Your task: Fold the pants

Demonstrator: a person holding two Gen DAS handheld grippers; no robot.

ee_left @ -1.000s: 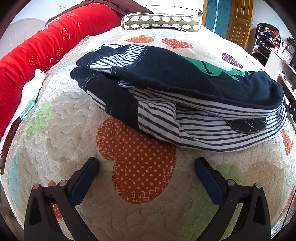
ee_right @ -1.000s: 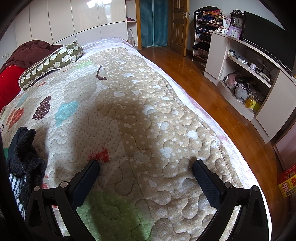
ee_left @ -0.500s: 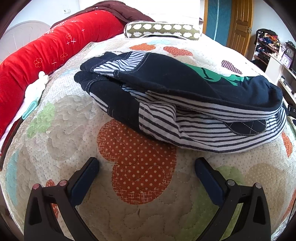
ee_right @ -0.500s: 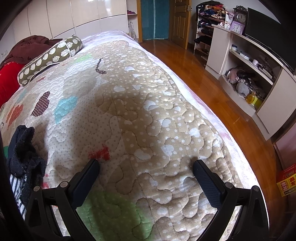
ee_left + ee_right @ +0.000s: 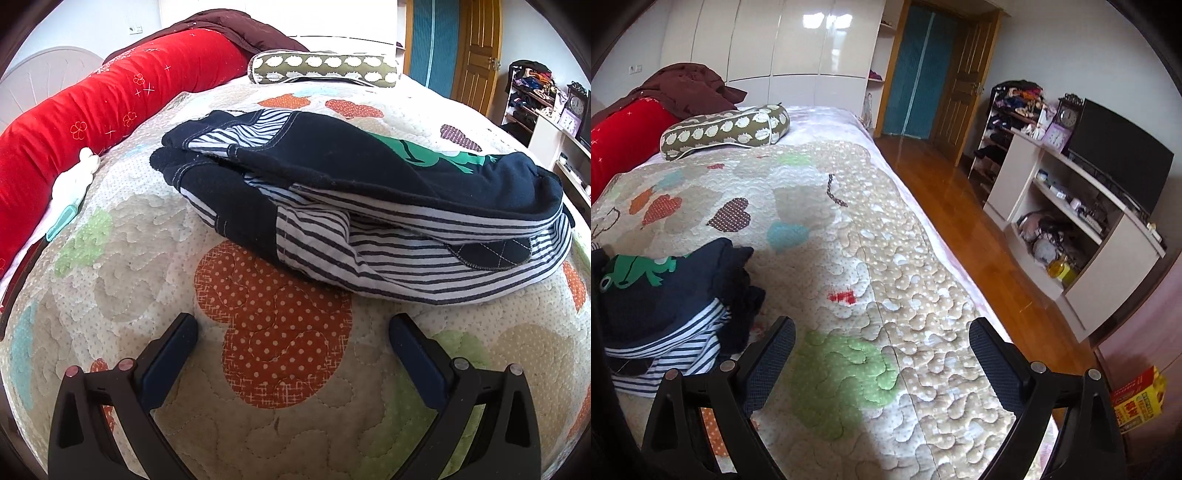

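Two handheld grippers showing black frames and dark blue finger pads.
Left gripper [image 5: 293, 332] and right gripper [image 5: 882, 334] each displaying round silver screw heads along angular black arms.

Right gripper [image 5: 882, 339] spread empty over quilt [image 5: 886, 266], folded pants [image 5: 665, 295] left

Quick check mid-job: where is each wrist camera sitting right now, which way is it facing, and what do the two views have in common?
Left wrist: low over the quilt, facing the folded pants and red bolster; open left gripper shows.
Right wrist: above the bed's right side, facing the door and TV shelf; open right gripper shows.
Shared: pants, quilt, spotted pillow, door.
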